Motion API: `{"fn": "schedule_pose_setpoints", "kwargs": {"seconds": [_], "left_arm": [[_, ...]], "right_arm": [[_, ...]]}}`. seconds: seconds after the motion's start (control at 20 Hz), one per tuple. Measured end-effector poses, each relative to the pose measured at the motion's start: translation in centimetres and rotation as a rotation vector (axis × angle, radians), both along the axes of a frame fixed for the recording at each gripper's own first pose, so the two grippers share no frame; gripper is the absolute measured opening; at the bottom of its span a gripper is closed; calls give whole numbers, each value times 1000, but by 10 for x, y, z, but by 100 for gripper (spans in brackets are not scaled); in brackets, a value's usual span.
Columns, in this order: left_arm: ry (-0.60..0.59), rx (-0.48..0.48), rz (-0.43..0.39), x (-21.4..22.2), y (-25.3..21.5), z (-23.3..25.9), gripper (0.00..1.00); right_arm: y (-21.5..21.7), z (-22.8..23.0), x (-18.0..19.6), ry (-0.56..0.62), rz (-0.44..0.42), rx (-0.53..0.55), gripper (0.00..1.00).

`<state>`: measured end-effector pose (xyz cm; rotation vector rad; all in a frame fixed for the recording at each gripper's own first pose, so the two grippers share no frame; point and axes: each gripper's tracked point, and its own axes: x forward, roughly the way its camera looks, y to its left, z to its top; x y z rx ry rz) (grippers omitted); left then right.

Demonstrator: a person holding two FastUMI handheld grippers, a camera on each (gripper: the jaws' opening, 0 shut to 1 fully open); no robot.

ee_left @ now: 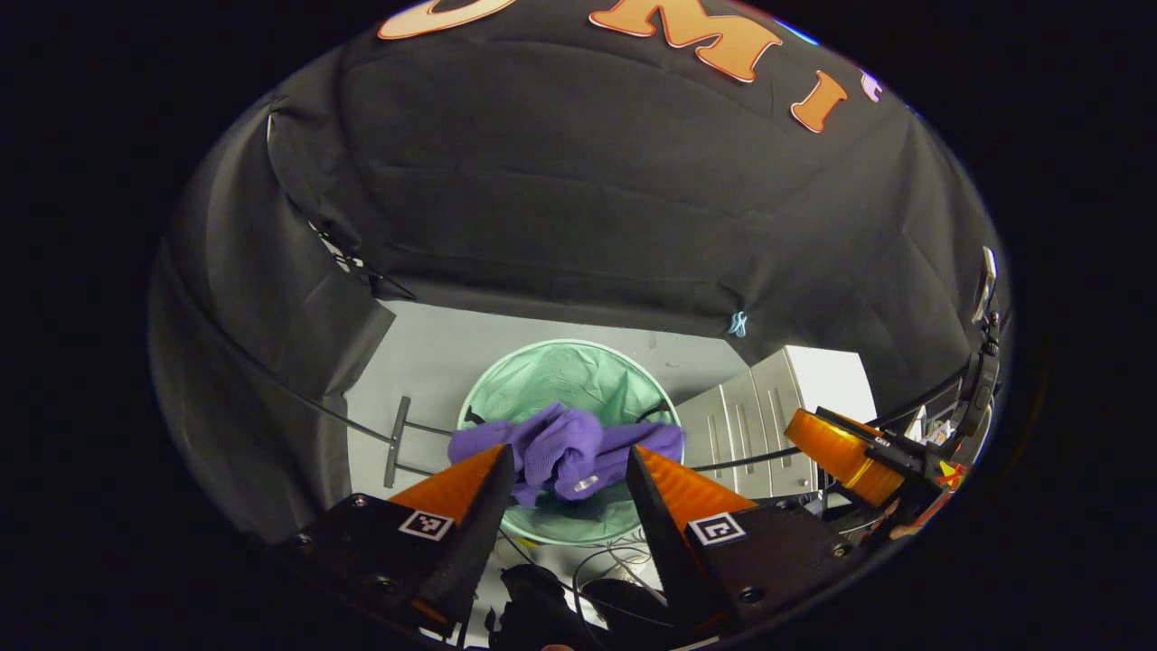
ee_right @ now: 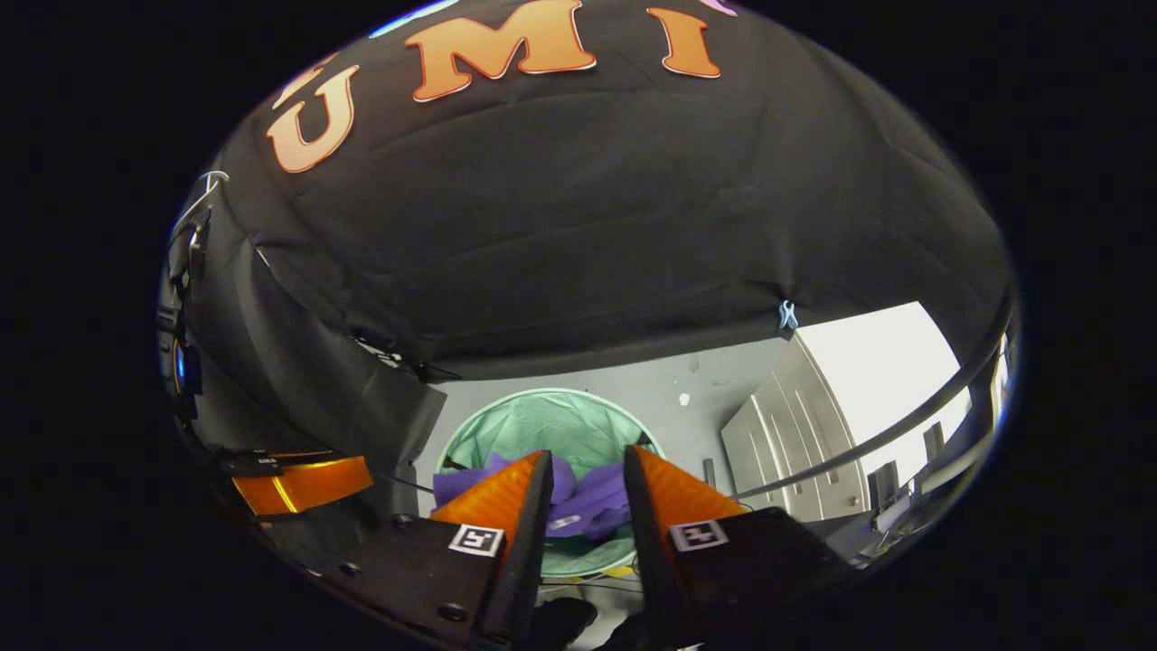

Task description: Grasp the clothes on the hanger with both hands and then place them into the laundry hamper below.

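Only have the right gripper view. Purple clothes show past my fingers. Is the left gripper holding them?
Observer: No. The left gripper has its jaws wide apart and pressing on nothing. The purple clothes lie beyond them, on the green hamper.
Operator: Fully inside the hamper?
Observer: Can't say fully. In the left gripper view the two ends of the clothes stretch out to the rim on both sides.
Operator: Anything on the floor next to it?
Observer: A metal T-shaped bar lies on the floor, left of the hamper in the left gripper view.
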<state>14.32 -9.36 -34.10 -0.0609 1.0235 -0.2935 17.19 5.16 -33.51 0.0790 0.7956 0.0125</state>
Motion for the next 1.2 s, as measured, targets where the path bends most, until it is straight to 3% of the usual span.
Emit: {"fn": "schedule_pose_setpoints", "kwargs": {"seconds": [0.05,0.1,0.15,0.2,0.25,0.3,0.35,0.4,1.0,1.2], "left_arm": [[-5,1,5,-1,2,2,81],[-10,1,9,-3,3,3,81],[-16,4,13,-5,4,6,83],[-20,5,15,-2,3,8,90],[-25,8,18,-8,7,12,98],[-31,10,20,-11,10,13,98],[-35,13,22,-13,11,14,98],[-37,15,23,-16,12,15,98],[-48,47,26,-64,62,20,98],[-95,43,35,-72,75,44,98]], "right_arm": [[0,2,-1,-5,-1,-2,59],[1,5,-5,-10,-3,-1,57],[1,8,-8,-14,-4,-3,80],[0,9,-10,-17,-5,-4,73],[0,10,-13,-18,-6,-6,86],[1,10,-17,-21,-9,-11,84],[0,10,-19,-20,-8,-12,97],[-1,9,-21,-17,-10,-15,100],[-13,16,-55,-25,38,-166,99],[-10,26,-72,-25,23,-130,99]]}}
